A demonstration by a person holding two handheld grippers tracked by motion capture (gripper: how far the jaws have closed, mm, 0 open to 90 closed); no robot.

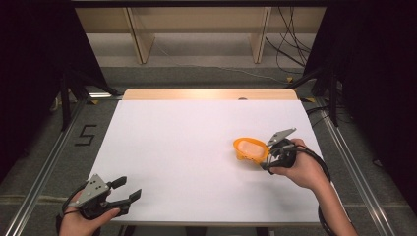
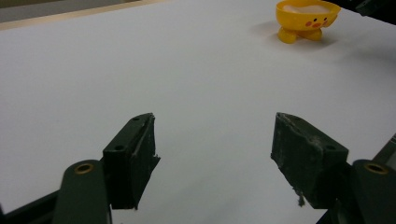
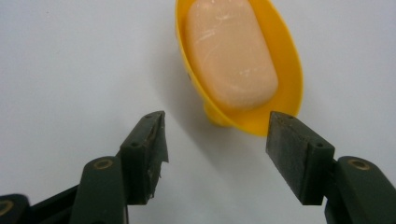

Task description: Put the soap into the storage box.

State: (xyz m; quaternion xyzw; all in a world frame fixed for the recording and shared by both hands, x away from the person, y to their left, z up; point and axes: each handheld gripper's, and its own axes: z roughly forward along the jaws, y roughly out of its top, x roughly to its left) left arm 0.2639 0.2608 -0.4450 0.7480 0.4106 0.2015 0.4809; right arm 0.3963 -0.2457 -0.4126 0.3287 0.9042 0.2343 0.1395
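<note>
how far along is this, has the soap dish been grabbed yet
Not yet. Done: the right gripper has reached the yellow soap dish, jaws open at its near rim. The pink soap lies in the dish, untouched. The left gripper waits open over the white table. Left: probably closing on something and moving it.

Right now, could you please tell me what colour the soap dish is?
The soap dish is yellow, seen best in the right gripper view.

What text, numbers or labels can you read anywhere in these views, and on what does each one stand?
"5": black mark on the grey floor left of the table.
The yellow soap dish bears a painted duck face, no lettering.
The soap shows no readable stamp.
</note>
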